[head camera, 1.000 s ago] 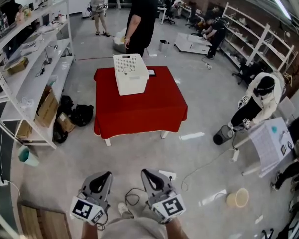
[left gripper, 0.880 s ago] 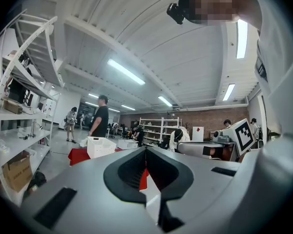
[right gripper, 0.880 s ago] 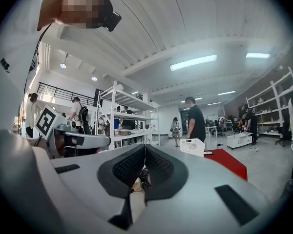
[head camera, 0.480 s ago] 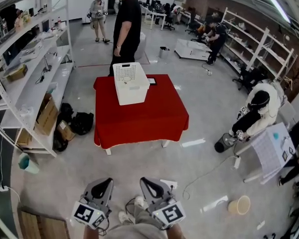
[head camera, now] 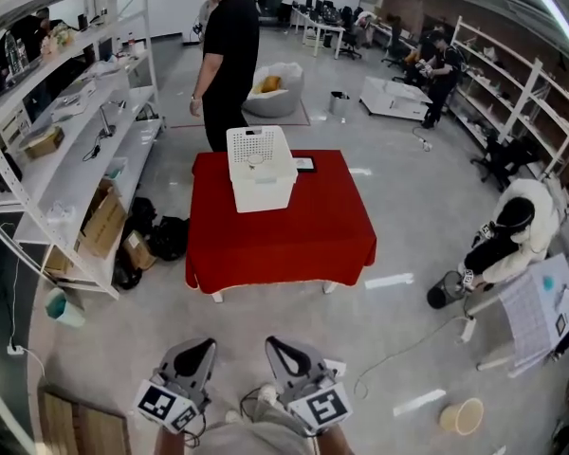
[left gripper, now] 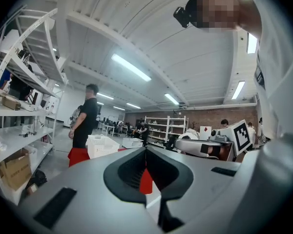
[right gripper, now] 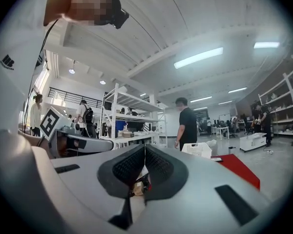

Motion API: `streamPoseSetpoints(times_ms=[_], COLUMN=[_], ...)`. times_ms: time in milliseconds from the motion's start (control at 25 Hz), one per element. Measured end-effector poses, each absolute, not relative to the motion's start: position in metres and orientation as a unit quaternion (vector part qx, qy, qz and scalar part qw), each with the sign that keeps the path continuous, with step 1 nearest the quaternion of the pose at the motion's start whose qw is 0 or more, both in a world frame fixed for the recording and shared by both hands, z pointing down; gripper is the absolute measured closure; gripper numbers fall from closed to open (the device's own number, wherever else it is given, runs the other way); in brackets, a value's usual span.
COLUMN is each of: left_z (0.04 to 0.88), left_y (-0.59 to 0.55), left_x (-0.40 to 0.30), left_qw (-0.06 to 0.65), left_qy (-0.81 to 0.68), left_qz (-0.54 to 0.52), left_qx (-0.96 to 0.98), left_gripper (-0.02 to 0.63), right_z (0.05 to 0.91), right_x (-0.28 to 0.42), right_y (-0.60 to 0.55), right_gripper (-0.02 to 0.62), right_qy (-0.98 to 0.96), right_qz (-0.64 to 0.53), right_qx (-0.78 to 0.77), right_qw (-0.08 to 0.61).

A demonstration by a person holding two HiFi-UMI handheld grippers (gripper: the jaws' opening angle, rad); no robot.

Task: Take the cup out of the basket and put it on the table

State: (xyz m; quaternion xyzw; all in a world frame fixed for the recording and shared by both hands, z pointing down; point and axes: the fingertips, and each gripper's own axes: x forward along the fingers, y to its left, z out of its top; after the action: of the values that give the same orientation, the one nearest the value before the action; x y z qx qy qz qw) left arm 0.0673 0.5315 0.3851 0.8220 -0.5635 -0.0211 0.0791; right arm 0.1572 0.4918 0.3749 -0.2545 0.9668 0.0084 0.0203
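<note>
A white perforated basket [head camera: 261, 167] stands at the far side of the red-clothed table [head camera: 284, 226], well ahead of me across the floor. A pale round shape shows inside the basket; I cannot make the cup out clearly. Both grippers are held low in front of me, pointing level toward the table and far short of it. The left gripper [head camera: 201, 346] has its jaws together with nothing between them. The right gripper [head camera: 276, 344] is shut and empty as well. In the left gripper view the basket [left gripper: 101, 145] appears small beyond the closed jaws, and in the right gripper view the basket [right gripper: 198, 149] sits right of them.
A person in black [head camera: 229, 55] stands at the table's far side next to the basket. White shelving [head camera: 66, 112] with boxes and black bags [head camera: 152, 235] lines the left. A person in white [head camera: 507, 235] crouches at the right. A beige tub [head camera: 462, 415] and cable lie on the floor.
The table and basket have drawn nearer and sit lower in the head view as I walk forward. Both grippers keep their pose, jaws together. The person in black has moved toward the basket's far left.
</note>
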Motion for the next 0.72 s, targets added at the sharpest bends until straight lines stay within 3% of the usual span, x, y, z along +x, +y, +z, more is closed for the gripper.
streamPoseSetpoints(times_ms=[720], left_z=[0.377], left_y=[0.464], left_x=[0.088], left_qw=[0.077], left_qy=[-0.593], left_qz=[-0.008], left_qx=[0.802], left_gripper=[0.595], right_z=[0.367], right_x=[0.178], right_y=[0.42], right_gripper=[0.586], right_qy=[0.975], right_qz=[0.003], right_qx=[-0.22], right_qw=[0.03])
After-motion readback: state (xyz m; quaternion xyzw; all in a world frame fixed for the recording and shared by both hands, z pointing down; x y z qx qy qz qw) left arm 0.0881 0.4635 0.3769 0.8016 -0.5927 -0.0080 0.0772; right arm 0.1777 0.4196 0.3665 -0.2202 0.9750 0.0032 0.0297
